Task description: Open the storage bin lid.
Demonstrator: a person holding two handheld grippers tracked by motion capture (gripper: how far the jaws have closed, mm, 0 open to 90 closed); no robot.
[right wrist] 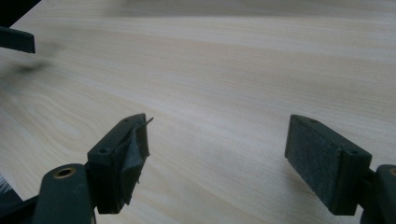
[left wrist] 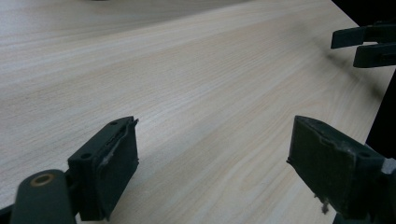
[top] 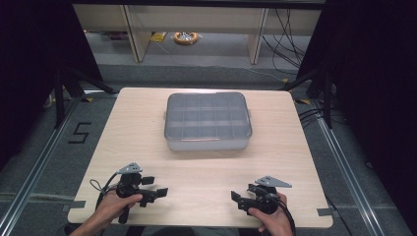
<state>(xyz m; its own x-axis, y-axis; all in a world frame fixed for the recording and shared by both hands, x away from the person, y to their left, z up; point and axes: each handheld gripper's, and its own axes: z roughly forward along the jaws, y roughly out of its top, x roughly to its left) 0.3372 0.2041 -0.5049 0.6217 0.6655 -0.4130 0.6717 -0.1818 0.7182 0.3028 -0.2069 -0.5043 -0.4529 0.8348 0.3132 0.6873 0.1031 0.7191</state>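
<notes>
Pale wood-grain surface (top: 147,128) stands on grey floor (top: 206,59), dark curtains at both sides, light shelving legs beyond. A clear lidded compartment box (top: 208,121) sits at centre toward the far edge. Left tool (top: 156,191) and right tool (top: 237,200), each hand-held near the front edge, are well apart, jaws spread, empty. Bare surface lies between tools and box.

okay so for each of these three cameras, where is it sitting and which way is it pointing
High view: above the person's side, looking forward and down on the table and lidded box; both hands and grippers show.
Left gripper view: rides the left gripper, facing across the tabletop; its open jaws show.
Right gripper view: rides the right gripper, likewise.
Shared: each gripper view catches the other gripper's jaws.
</notes>
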